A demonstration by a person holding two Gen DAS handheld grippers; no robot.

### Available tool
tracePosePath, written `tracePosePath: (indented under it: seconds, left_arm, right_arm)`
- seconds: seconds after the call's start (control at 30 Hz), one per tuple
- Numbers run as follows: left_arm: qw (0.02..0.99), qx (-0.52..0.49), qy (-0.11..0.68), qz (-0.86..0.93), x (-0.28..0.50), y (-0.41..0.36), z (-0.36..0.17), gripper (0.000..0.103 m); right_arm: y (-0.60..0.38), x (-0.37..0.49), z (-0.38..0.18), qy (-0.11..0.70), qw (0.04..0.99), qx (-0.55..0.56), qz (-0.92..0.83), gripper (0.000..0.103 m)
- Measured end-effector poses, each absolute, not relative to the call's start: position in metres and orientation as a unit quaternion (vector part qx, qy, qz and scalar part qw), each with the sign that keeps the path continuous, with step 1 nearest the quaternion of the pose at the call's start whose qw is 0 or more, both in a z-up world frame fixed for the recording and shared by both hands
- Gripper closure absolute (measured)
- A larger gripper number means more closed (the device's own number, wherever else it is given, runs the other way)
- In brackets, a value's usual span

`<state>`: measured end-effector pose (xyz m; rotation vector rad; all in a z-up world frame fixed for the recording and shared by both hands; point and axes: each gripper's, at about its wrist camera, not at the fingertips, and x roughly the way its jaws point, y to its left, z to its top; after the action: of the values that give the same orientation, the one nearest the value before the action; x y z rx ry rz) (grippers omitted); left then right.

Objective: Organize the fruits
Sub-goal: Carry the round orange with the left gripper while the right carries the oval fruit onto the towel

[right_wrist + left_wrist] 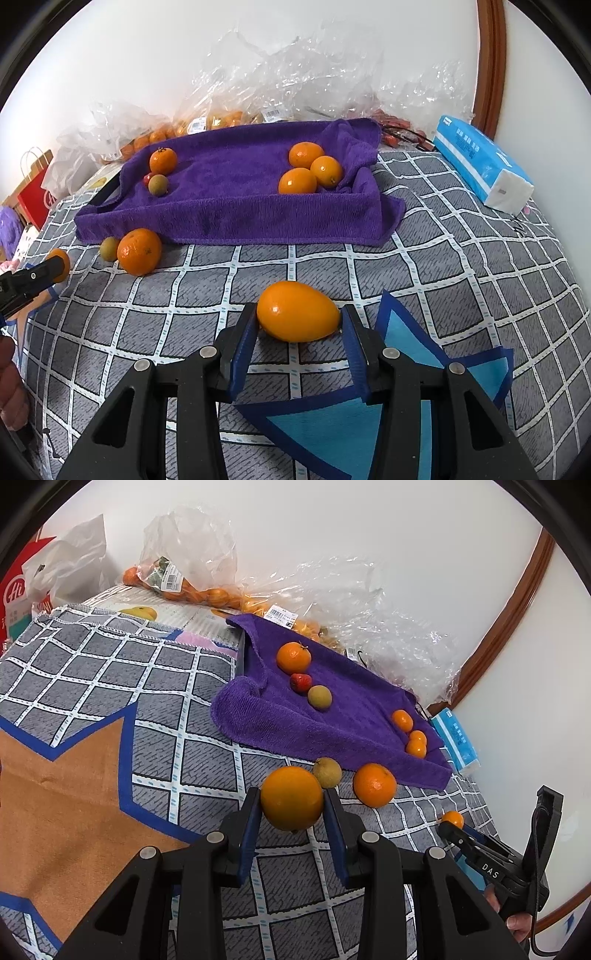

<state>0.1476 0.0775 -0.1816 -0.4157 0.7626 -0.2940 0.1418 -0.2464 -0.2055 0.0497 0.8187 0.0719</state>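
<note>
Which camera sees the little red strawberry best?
The left wrist camera. There the strawberry sits in full view on the purple towel, between an orange and a small brown fruit. The right wrist camera shows only a red sliver, half hidden behind that brown fruit.

Purple towel (236, 206); grey white-checked cloth (443, 266); possibly red strawberry (300, 682).

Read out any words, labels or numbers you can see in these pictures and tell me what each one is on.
"DAS": white letters on the right gripper, seen from the left wrist.
"Hi", partly cut off: on the red bag at far left.
Barcode stickers on the plastic fruit bags: too small to read.
Print on the blue tissue pack: blurred, unreadable.
</note>
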Motion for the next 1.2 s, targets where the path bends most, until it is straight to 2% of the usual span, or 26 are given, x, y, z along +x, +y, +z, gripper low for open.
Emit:
tracePosePath:
  seconds: [0.57,0.83,1.2]
  left_arm:
    - [0.904,-0.179,0.364,-0.131,0.137,0.066,-0.167,0.071]
    - [0.910,-0.175,0.358,-0.118,0.144,0.072,-0.138,0.071]
    - [0.917,-0.166,0.344,-0.118,0.180,0.072,-0.104,0.071]
  right_arm:
    - [-0.252,0.129,-0.192,0.360,0.931,0.046,0.035,0.058]
    - [-0.245,0.132,-0.169,0.346,0.936,0.047,0.053,0.058]
    - [-0.240,0.184,-0.127,0.315,0.946,0.047,0.055,0.058]
